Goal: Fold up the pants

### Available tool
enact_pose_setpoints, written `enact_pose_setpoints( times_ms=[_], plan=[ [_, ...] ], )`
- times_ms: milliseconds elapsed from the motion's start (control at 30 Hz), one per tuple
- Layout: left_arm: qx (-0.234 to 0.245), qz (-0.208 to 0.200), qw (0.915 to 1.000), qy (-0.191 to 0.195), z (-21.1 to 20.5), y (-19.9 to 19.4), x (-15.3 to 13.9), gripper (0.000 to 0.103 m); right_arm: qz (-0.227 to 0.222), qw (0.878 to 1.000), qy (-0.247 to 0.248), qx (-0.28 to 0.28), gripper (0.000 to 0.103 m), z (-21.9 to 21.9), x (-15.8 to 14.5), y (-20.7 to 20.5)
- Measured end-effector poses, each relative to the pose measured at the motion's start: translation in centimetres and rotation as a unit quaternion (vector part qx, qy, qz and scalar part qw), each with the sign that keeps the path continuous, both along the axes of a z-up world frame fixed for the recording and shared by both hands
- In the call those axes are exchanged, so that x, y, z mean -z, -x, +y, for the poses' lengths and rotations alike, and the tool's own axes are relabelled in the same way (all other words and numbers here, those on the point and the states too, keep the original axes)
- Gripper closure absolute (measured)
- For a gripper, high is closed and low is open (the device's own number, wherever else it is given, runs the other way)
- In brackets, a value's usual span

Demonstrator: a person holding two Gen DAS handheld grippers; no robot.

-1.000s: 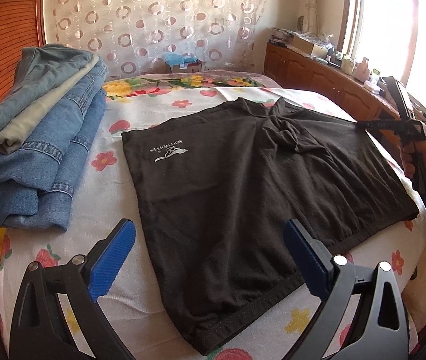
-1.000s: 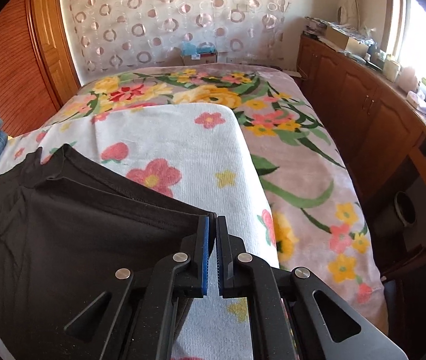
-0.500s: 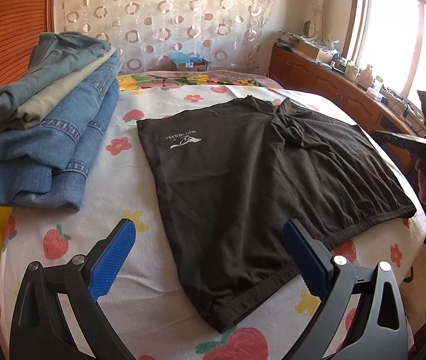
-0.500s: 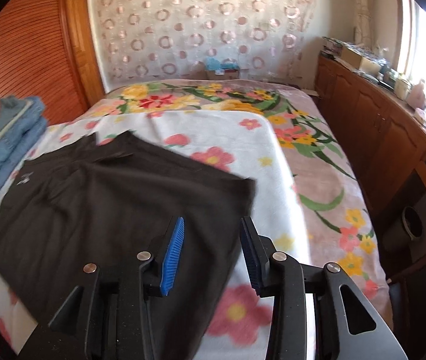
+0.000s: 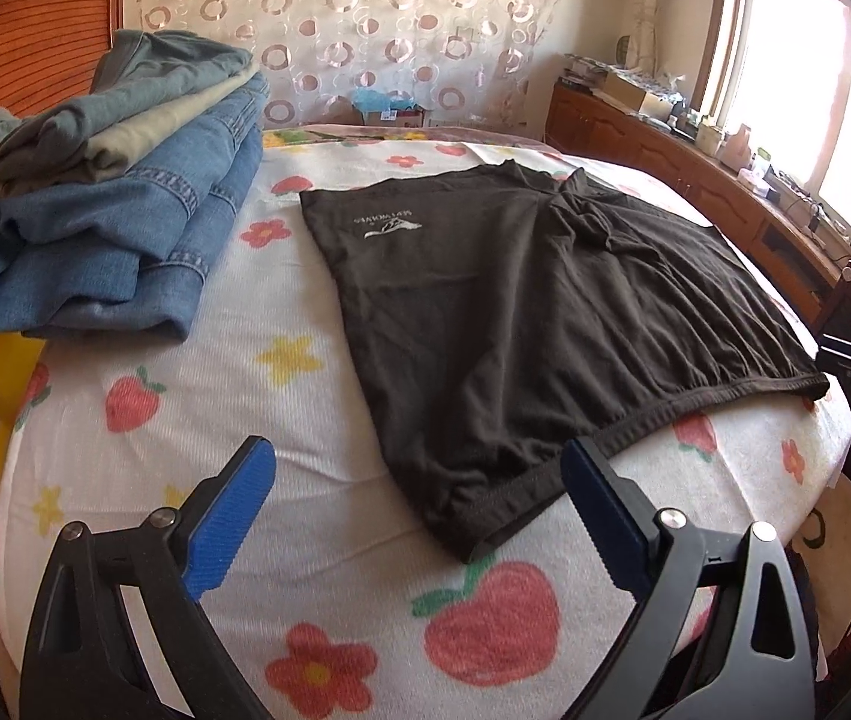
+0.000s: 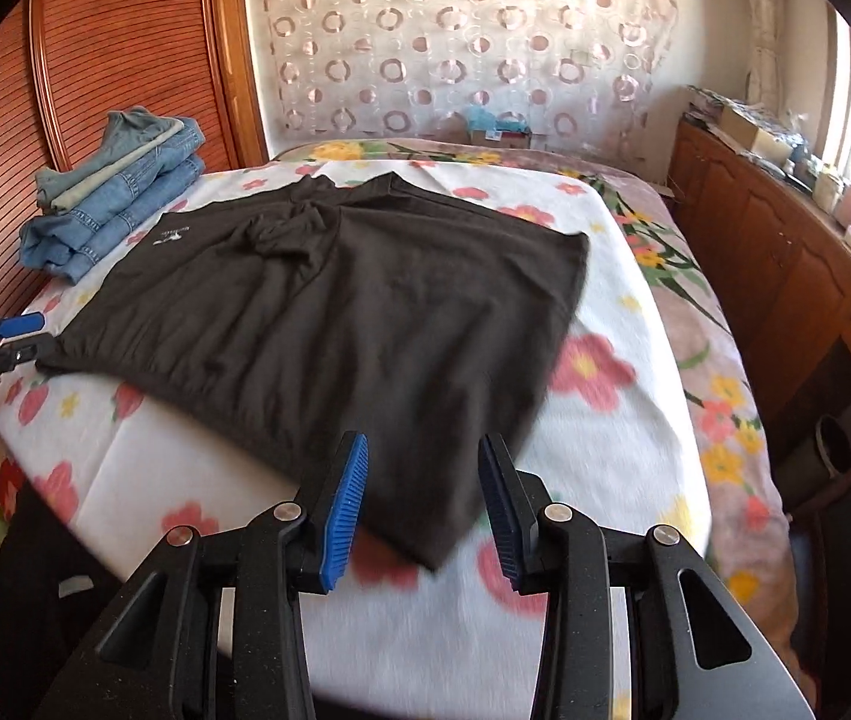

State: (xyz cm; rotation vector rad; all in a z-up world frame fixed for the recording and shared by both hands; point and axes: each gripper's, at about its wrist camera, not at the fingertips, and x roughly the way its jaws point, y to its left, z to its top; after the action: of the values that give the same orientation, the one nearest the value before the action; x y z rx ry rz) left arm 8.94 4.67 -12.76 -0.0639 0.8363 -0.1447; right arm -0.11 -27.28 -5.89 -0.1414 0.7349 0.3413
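Bed: one black pants, perhaps four folded garments stacked.

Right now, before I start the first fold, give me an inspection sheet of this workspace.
Surface: bed with a white fruit-and-flower print blanket, a floral cover under it.
Job's things: dark brown shorts spread flat, waistband at the near edge, some bunching at the crotch.
Clutter: stack of folded jeans at the bed's left side; yellow item under the stack.
Grippers: left hand-held gripper open, above the waistband corner; right hand-held gripper open, over the other corner; neither holds cloth.
Cables: nothing seen on the bed.
Surroundings: wooden cabinet with small items along the window; circle-patterned curtain behind.
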Motion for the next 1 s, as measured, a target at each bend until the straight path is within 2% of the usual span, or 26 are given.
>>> enact_pose_setpoints(
  times_ms=[167,200,467,567,600,667,733,800,900,1000],
  plan=[
    [-0.002,0.001,0.9999,0.015,0.4,0.7,0.2,0.008,0.003,1.000,0.011,0.017,0.063,-0.6,-0.9,2.4],
    [-0.001,0.000,0.9998,0.018,0.4,0.8,0.2,0.012,0.005,1.000,0.007,0.022,0.063,-0.6,-1.0,2.7],
    [-0.003,-0.003,0.9996,0.029,0.1,1.5,0.2,0.018,0.025,0.999,-0.008,0.030,0.063,-0.1,-0.7,2.4],
    [-0.002,0.002,0.9996,0.027,-0.1,1.6,0.3,0.018,0.025,0.999,0.002,0.021,0.064,0.5,-0.3,1.9],
    [-0.003,0.003,0.9997,0.023,-0.1,1.5,0.4,0.018,0.021,1.000,0.004,0.019,0.072,0.7,-0.3,2.0],
    [-0.004,0.005,0.9998,0.021,-0.1,1.4,0.4,0.018,0.016,1.000,0.003,0.020,0.079,0.7,-0.3,1.7],
    [-0.005,0.004,0.9997,0.024,0.0,1.4,0.4,0.018,0.013,1.000,-0.002,0.022,0.092,0.5,-0.2,1.4],
    [-0.005,0.005,0.9996,0.026,0.0,1.4,0.3,0.019,0.004,1.000,-0.009,0.023,0.099,0.1,-0.5,1.5],
    [-0.005,0.006,0.9996,0.028,0.1,1.5,0.3,0.019,-0.012,1.000,-0.013,0.026,0.100,-0.7,-1.3,2.2],
    [-0.006,0.005,0.9995,0.032,0.3,1.6,0.2,0.019,-0.004,0.999,-0.021,0.029,0.100,-1.7,-1.4,2.3]
  ],
)
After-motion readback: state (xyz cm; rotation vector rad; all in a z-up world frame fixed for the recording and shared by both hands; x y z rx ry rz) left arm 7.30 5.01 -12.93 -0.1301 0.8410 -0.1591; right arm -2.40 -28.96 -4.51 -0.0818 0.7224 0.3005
